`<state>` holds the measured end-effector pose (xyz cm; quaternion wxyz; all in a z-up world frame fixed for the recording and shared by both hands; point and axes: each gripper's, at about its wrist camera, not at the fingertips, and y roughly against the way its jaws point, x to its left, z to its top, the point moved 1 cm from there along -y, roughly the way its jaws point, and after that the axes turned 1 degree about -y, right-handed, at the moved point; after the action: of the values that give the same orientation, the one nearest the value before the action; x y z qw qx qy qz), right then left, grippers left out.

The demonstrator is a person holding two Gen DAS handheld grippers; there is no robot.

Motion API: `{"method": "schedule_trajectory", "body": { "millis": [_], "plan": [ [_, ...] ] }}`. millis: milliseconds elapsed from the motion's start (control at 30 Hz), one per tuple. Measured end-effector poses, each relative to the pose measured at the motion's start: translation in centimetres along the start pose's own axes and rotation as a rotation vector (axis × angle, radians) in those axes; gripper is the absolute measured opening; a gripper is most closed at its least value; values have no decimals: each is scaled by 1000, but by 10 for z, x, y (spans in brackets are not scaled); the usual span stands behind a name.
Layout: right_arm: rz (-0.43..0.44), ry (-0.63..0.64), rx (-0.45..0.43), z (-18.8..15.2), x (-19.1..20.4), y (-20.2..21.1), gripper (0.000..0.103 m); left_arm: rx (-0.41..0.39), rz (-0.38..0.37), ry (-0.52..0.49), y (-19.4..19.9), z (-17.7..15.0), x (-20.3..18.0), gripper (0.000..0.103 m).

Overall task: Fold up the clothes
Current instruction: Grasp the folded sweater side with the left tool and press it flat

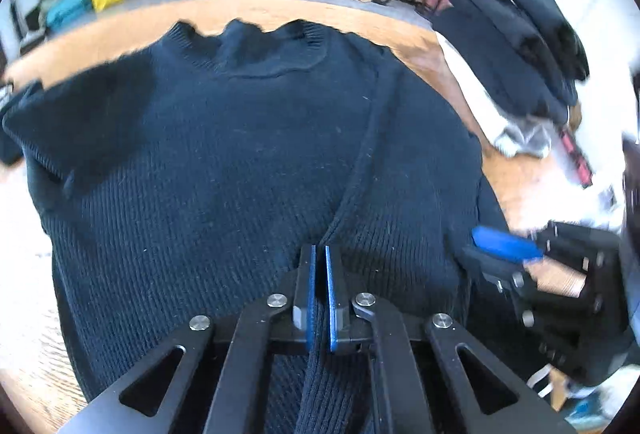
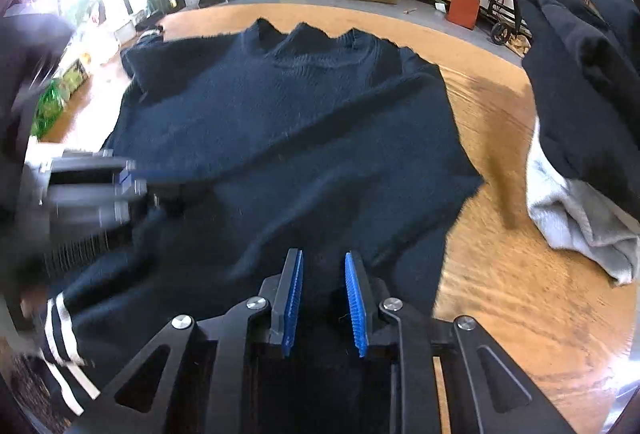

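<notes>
A dark navy knit sweater (image 1: 200,153) lies flat on the round wooden table (image 1: 280,13), collar at the far side. My left gripper (image 1: 320,262) is shut on a raised ridge of the sweater near its lower middle, and the knit strip runs between the blue pads. In the right wrist view the sweater (image 2: 300,133) fills the centre. My right gripper (image 2: 324,262) sits at its near edge with dark knit bunched between its pads. The right gripper (image 1: 492,250) also shows at the sweater's right edge. The left gripper (image 2: 132,185) appears blurred at the left.
A pile of dark clothes (image 2: 580,73) with a grey-white garment (image 2: 568,209) under it sits on the table (image 2: 500,274) to the right. A dark cuff with white stripes (image 2: 60,334) lies at the lower left. Bags, boxes and a cart stand on the floor beyond.
</notes>
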<state>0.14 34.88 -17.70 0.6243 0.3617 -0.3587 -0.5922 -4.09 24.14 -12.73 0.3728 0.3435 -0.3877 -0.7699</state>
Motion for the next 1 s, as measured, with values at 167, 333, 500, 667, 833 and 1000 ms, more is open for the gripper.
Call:
{"method": "schedule_trajectory", "body": {
  "millis": [167, 333, 500, 667, 833, 1000],
  "plan": [
    [52, -66, -3, -13, -3, 17, 25, 11, -8, 29, 22, -10, -2, 3],
    [176, -35, -58, -19, 28, 40, 26, 50, -6, -30, 51, -39, -13, 3],
    [198, 27, -13, -29, 62, 23, 27, 131, 144, -86, 42, -60, -2, 3],
    [193, 24, -7, -49, 62, 29, 27, 108, 152, -6, 49, -61, 28, 3],
    [258, -34, -23, -53, 52, 43, 29, 46, -6, -7, 74, -55, 4, 3],
    [222, -55, -105, -35, 55, 48, 31, 109, 31, -48, 54, -54, -16, 3]
  ]
}}
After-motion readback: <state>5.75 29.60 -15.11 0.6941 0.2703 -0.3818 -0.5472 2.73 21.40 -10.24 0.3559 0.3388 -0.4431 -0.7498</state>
